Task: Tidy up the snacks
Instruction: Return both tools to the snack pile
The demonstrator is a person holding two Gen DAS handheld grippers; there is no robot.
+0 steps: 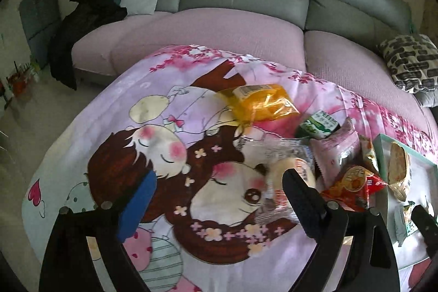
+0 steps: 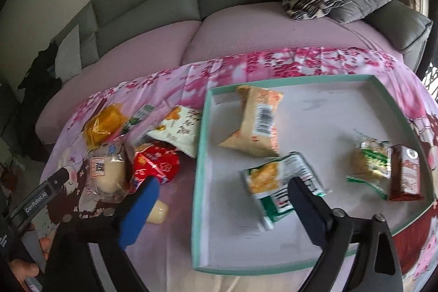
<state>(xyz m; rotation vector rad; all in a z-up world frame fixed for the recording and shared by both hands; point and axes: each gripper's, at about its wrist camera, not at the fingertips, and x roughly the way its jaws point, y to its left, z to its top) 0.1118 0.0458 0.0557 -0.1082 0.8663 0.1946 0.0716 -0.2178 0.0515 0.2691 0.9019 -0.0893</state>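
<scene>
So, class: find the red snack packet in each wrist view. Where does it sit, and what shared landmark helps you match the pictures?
Left wrist view: the red snack packet lies low on the right, just left of the teal tray.
Right wrist view: the red snack packet lies left of centre, again outside the teal tray's left wall.
Shared landmark: the yellow packet lying farther back.

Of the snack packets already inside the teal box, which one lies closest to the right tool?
The green-and-white packet, lying just past the right tool and partly behind one finger. The tan barcode bag sits further back; the clear green-print packet and brown carton lie off to the side.
</scene>
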